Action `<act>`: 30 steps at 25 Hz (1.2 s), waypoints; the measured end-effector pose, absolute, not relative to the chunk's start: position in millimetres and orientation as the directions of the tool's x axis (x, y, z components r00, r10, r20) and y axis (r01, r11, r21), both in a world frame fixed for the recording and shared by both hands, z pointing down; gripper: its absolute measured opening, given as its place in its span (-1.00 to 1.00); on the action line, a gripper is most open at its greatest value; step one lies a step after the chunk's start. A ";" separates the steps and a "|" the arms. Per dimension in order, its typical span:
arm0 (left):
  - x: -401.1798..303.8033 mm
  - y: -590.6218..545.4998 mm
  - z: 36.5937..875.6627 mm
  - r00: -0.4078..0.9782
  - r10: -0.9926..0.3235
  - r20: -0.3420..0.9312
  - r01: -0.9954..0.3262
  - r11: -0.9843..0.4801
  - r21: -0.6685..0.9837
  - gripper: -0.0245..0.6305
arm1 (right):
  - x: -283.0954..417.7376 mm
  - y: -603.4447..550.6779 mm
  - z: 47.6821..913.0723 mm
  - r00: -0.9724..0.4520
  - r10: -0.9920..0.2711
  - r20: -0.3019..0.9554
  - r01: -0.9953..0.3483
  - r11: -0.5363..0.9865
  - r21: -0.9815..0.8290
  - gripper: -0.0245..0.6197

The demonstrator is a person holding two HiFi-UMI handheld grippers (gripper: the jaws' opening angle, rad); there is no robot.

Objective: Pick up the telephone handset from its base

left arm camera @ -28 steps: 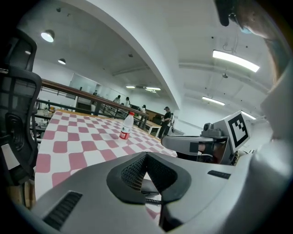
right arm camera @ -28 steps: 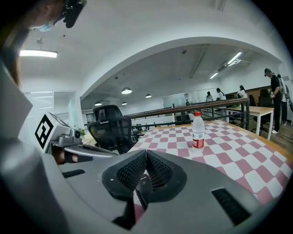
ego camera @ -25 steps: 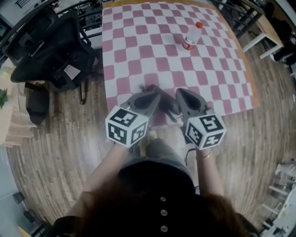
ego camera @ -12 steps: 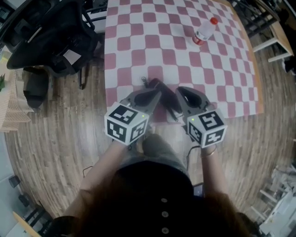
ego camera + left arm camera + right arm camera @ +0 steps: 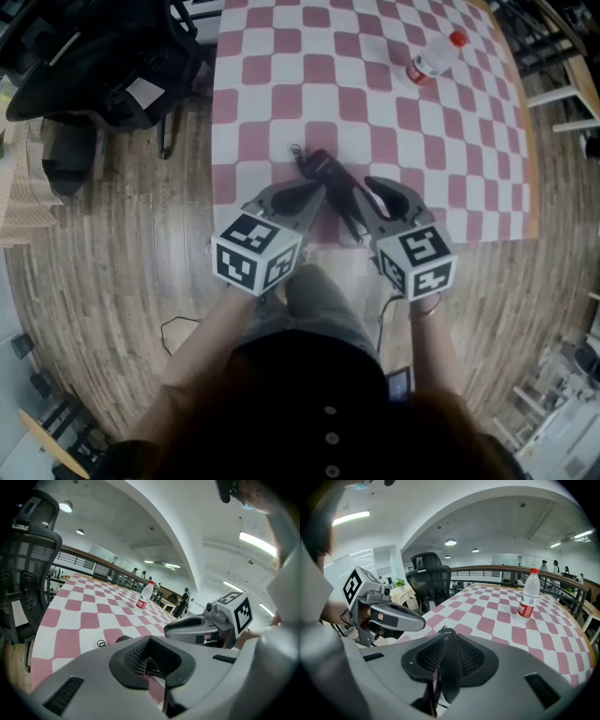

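Note:
A dark telephone handset (image 5: 328, 175) with a coiled cord lies near the front edge of the checked table (image 5: 281, 42). My left gripper (image 5: 314, 192) hangs just left of it, jaws together with nothing held. In the left gripper view only the handset's dark end (image 5: 123, 639) and a cord loop (image 5: 101, 643) show past the left gripper (image 5: 150, 641). On the handset's right is my right gripper (image 5: 375, 186). Its jaws have just been opening. In the right gripper view the handset (image 5: 445, 667) runs between the right gripper (image 5: 445, 637) jaws, and the pads do not press on it.
A water bottle (image 5: 433, 58) with a red cap stands at the far right of the table. A black office chair (image 5: 103, 56) sits left of the table. The floor is wood; a cable (image 5: 178, 330) lies on it near my left arm.
Both grippers have sunk toward the table's front edge and sit closer to the handset. The head view has shifted, so the bottle now shows further up and right.

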State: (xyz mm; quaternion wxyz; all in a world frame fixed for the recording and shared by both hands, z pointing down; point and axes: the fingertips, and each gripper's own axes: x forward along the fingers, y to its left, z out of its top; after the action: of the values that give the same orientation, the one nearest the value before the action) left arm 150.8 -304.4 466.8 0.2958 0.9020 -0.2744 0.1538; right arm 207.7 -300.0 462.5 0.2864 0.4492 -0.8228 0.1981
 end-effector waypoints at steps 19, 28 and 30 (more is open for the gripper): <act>146.0 -298.8 502.1 0.795 -0.382 0.471 -0.600 -0.606 0.522 -0.91 | 193.8 -293.8 510.5 -0.412 -0.499 0.763 -0.798 0.601 -0.038 -0.28; 143.9 -294.2 511.1 0.793 -0.372 0.482 -0.604 -0.588 0.538 -0.91 | 196.5 -295.2 523.5 -0.383 -0.473 0.794 -0.789 0.615 -0.014 -0.18; 144.0 -294.8 512.2 0.793 -0.372 0.483 -0.604 -0.588 0.538 -0.91 | 195.9 -295.4 526.1 -0.380 -0.463 0.801 -0.781 0.624 -0.010 -0.18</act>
State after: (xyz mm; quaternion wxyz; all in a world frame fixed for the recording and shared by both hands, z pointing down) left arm 144.0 -294.8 512.2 0.3586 0.8762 -0.2784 0.1618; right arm 195.9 -295.4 526.1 0.4017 0.3856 -0.8067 0.1980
